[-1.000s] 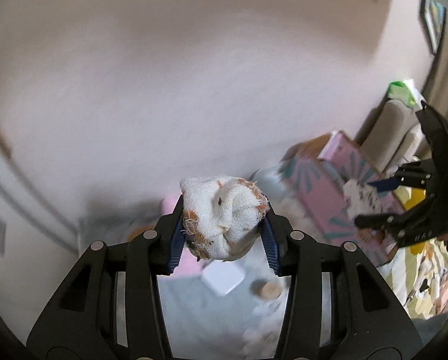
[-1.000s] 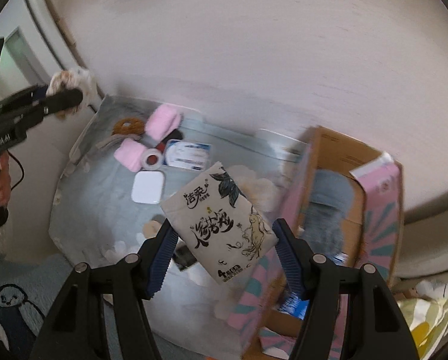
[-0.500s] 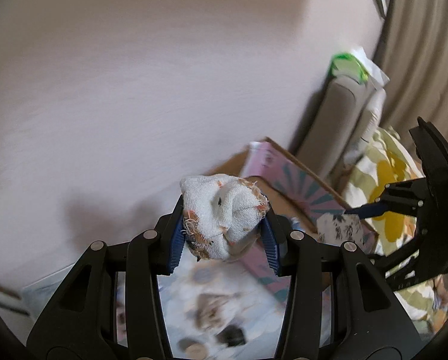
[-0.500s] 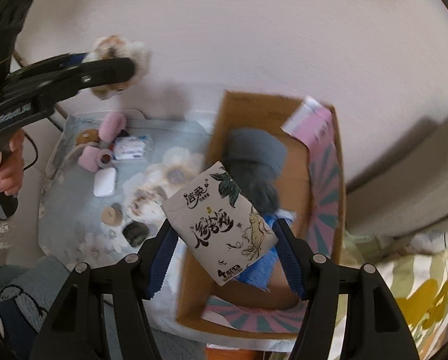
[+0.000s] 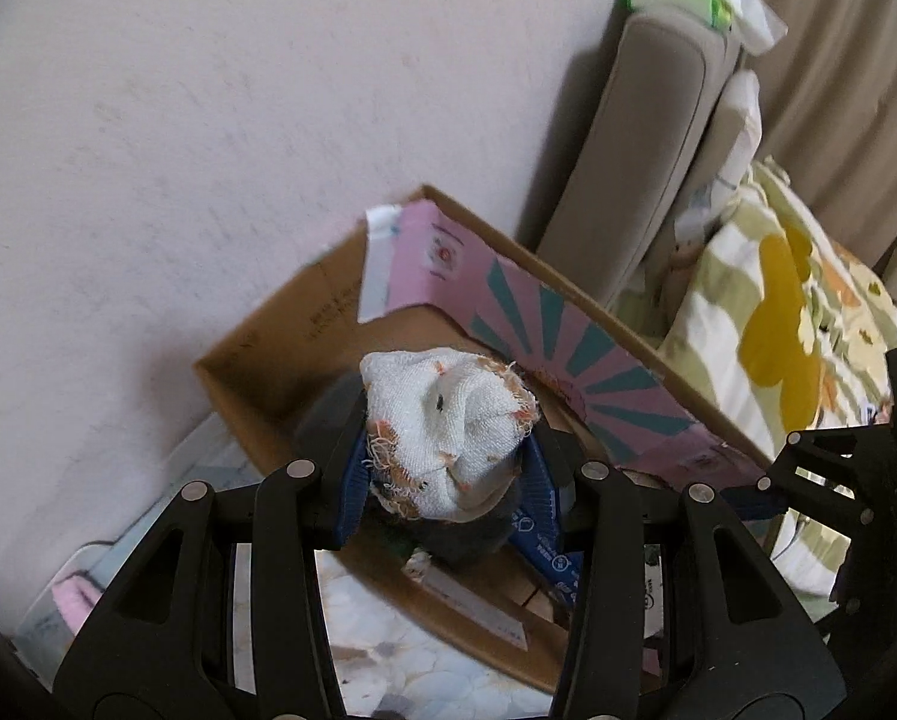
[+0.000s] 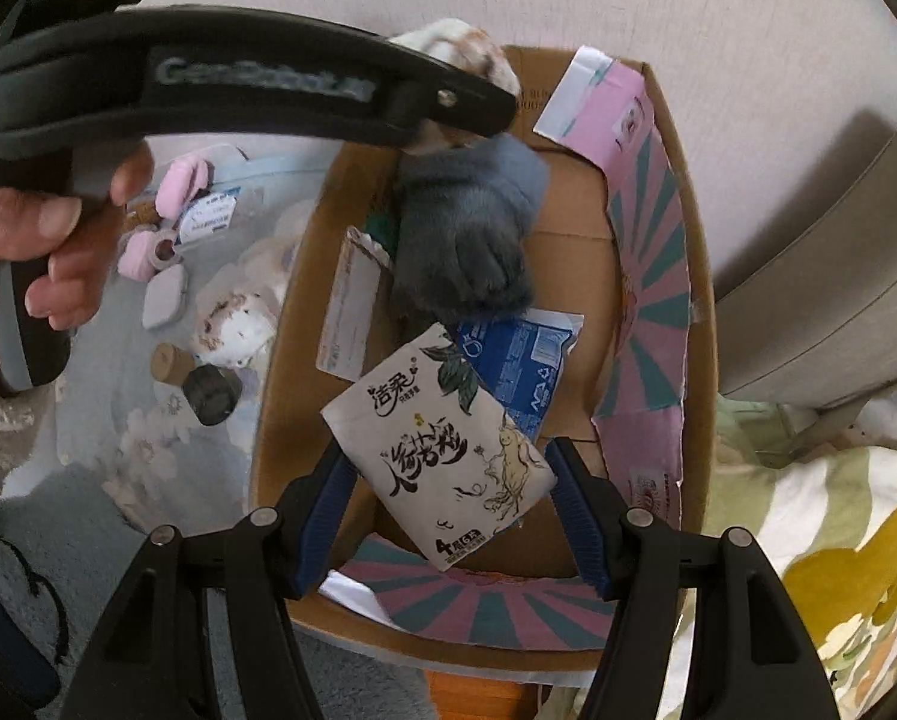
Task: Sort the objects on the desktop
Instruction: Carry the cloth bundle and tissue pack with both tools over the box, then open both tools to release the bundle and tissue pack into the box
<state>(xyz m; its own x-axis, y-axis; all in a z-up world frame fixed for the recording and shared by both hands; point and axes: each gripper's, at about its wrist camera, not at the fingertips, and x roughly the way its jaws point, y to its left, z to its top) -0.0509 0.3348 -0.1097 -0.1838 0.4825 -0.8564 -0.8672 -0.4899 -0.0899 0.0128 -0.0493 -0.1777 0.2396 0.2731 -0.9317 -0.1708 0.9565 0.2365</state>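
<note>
left claw: left gripper (image 5: 448,468) clamped on a balled white cloth (image 5: 448,420) with frayed orange edges, held above the far end of the cardboard box (image 6: 697,276)
right claw: right gripper (image 6: 448,510) closed on a white tissue pack (image 6: 442,456) with black lettering, pinched by its sides, tilted, over the near end of the box
box contents: grey furry thing (image 6: 466,234), blue packet (image 6: 514,366), a flat card or envelope (image 6: 346,312) against the left wall
still on table: pink rolls (image 6: 178,186), white case (image 6: 163,297), small cork (image 6: 169,363), dark round lid (image 6: 211,393), a printed card (image 6: 208,219), all on the floral cloth (image 6: 118,420) left of the box
step: looks like both items are about to be dropped in; neither is released yet
risk 1: pink flap (image 6: 592,96) leans inward at the far end; the cloth could land on it and roll out if let go too close to the wall
risk 2: the grippers sit close over one box; lowering both together could knock them into each other
risk 3: tissue pack hangs near the near rim; an early release could tip it over the front flap onto the floor
risk 4: frayed threads may snag on the left pads, so the cloth may cling when the jaws part
</note>
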